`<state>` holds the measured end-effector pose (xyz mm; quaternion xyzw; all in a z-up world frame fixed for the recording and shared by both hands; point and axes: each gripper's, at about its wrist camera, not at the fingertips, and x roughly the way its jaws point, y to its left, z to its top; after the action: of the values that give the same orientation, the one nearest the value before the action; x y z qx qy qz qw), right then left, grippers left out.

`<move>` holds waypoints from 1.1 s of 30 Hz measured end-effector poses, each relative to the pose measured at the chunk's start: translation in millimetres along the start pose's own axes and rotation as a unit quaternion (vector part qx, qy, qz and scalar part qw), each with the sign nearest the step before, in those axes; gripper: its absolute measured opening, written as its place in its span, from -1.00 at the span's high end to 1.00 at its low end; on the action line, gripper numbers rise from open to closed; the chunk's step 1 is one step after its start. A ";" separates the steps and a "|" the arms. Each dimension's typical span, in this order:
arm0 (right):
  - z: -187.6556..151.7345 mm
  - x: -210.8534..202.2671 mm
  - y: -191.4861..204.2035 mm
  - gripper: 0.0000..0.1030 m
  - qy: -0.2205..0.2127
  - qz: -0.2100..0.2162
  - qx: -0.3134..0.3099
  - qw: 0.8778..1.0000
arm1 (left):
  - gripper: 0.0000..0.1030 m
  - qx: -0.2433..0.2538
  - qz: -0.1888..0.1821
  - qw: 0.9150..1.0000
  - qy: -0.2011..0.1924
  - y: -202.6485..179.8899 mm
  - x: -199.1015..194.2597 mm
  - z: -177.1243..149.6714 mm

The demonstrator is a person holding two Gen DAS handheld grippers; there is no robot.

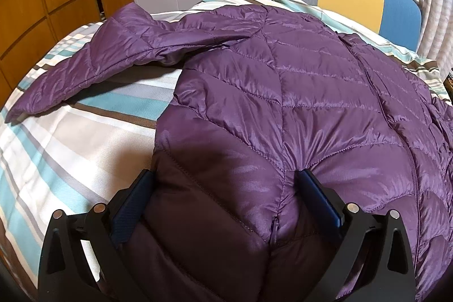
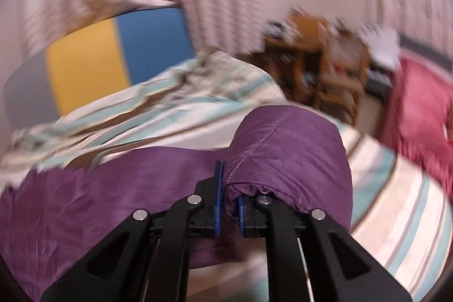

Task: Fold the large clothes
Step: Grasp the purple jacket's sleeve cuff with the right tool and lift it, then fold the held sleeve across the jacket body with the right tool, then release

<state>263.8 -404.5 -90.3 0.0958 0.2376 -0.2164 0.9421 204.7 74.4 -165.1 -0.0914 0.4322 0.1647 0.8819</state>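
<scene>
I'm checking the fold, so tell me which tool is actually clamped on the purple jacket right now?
The right tool: its blue pads are pinched on a bunched fold of the purple jacket. The left tool stands wide open, merely straddling the jacket.

We are seeing a purple quilted jacket point(image 1: 283, 92) lying zipped, front up, on the bed, one sleeve point(image 1: 93, 70) stretching sideways.

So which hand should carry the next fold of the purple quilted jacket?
Right: its gripper is already shut on a bunched part of the purple quilted jacket. The left gripper only straddles the hem, fingers wide apart.
</scene>
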 end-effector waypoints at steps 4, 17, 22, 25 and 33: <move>-12.7 -20.4 72.6 0.86 -0.029 0.029 -0.119 0.992 | -0.94 -0.003 -0.004 1.000 -0.002 0.7 0.3 -0.4; -101.2 -52.5 262.5 0.87 -0.083 0.096 -0.373 0.919 | -0.94 -0.009 -0.010 1.000 -0.007 2.1 -0.2 -2.3; -137.6 -61.2 305.4 0.87 -0.099 0.113 -0.427 0.892 | -0.94 -0.010 -0.010 1.000 -0.009 2.6 -0.8 -2.7; -156.4 -66.7 327.5 0.87 -0.107 0.131 -0.453 0.876 | -0.94 -0.009 -0.008 1.000 -0.010 1.7 -0.9 -2.8; -189.5 -76.1 346.9 0.87 -0.110 0.237 -0.519 0.814 | -0.94 -0.010 -0.008 1.000 -0.012 1.6 -0.4 -2.8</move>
<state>283.6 -15.2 -190.7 -0.3783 0.1798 0.1599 0.8939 201.8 74.9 -166.5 -0.1015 0.4197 0.1633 0.8871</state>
